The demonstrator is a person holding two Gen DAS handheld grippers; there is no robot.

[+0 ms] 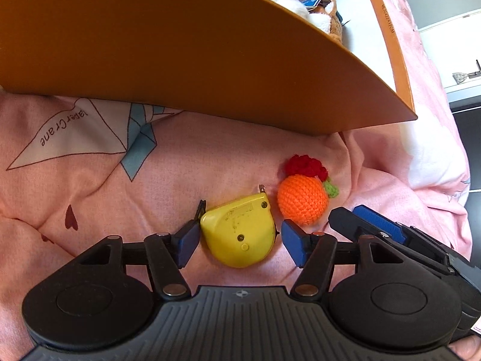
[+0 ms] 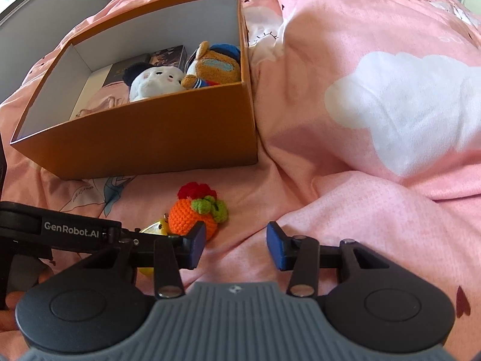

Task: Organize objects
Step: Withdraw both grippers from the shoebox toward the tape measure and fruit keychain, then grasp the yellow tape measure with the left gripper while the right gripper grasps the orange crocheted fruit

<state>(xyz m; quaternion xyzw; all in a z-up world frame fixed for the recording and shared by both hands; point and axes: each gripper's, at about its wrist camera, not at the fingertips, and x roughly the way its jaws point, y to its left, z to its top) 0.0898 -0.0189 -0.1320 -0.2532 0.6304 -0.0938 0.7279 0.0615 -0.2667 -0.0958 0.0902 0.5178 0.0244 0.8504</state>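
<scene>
On the pink bedspread (image 2: 345, 198), just below the orange box (image 2: 156, 138), lay a yellow tape measure (image 1: 239, 234), a rounded glossy case with small screws and a scuffed face. The left gripper (image 1: 240, 242) straddled it, blue pads either side and not pressing, so the jaws stood released around it. Touching or nearly touching its upper right corner sat a crocheted orange (image 1: 302, 200) with a red tuft (image 1: 305, 165) on top and a green leaf (image 1: 332, 189) at the side. Further right the right gripper (image 2: 236, 245) hovered over bare bedspread, its jaws apart and grasping nothing, the left pad just beside the orange.

The box wall rose close behind both toys. From the left wrist view it filled the upper frame and hid nearly everything inside. A paper-crane print (image 1: 90, 132) showed on the bedspread at the left.

The right wrist view looked into the box: a white plush (image 2: 153, 81), a brown plush (image 2: 215, 66) in a blue cap, and dark flat boxes (image 2: 166, 55) behind them. It showed only a sliver of the tape measure, hidden by the left gripper's arm. White cloud patches (image 2: 405, 105) marked the bedspread on the right.
</scene>
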